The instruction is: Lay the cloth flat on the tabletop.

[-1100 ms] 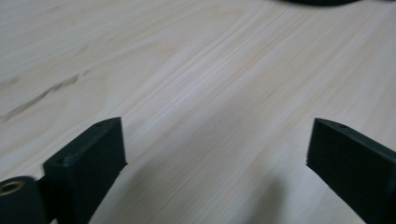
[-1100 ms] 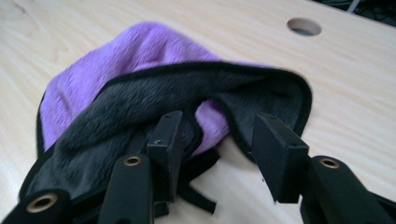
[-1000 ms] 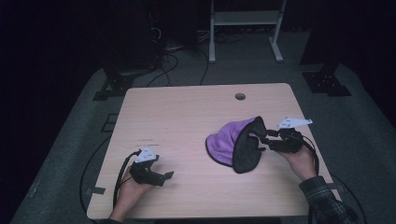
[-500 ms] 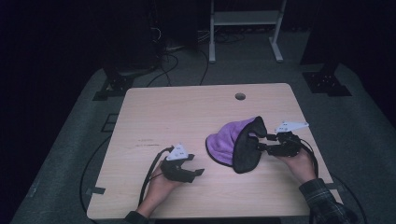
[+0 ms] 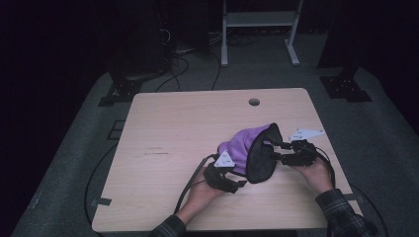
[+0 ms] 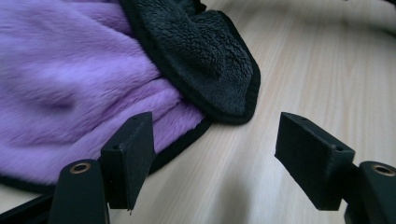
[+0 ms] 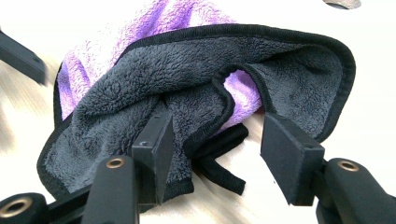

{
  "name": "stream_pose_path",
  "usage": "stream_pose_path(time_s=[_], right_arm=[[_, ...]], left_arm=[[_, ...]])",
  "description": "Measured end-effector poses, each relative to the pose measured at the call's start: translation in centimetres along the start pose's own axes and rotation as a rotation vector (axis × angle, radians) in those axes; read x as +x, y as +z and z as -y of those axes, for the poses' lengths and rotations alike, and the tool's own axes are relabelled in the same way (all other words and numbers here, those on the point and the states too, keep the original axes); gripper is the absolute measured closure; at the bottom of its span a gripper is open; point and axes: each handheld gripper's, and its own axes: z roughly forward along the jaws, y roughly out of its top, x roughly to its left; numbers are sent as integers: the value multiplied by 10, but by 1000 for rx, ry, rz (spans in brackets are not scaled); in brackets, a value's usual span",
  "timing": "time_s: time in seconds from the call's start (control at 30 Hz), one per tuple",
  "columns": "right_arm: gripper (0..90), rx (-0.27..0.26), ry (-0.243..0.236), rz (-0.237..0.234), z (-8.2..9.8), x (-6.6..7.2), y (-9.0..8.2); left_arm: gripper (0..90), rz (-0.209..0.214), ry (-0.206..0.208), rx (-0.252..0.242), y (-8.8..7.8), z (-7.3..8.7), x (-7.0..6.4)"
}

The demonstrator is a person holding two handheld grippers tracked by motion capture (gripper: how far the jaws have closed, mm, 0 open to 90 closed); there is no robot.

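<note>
At centre-right of the high view, the left gripper (image 5: pixel 236 181), jaws apart, meets a purple-and-black cloth (image 5: pixel 249 150); the right gripper (image 5: pixel 279 152) stands half-open around its folds.

hidden: cloth (image 6: pixel 70 79) cut by frame edge | blurred: dark bar (image 7: pixel 21 60), perhaps other tool

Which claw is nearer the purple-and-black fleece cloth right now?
Right. The right claw has the fleece cloth bunched between its jaws; the left claw stands open at the cloth's edge, one jaw beside the purple side.
</note>
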Motion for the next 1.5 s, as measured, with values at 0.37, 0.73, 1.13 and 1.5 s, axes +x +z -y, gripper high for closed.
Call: stream_pose_path(time_s=[0.37,0.73,1.13,1.5], right_arm=[[429,-5,-6,-9,0,1,0],[433,-2,-6,-11,0,2,1],[442,1,-13,-10,0,3,1],[512,-6,-13,11,-2,1,8]], left_arm=[[267,-9,-11,17,28,-8,-2],[543,-72,32,36,34,-14,-2],[870,-4,20,3,10,-20,2],[873,-73,-30,-77,-50,-21,37]])
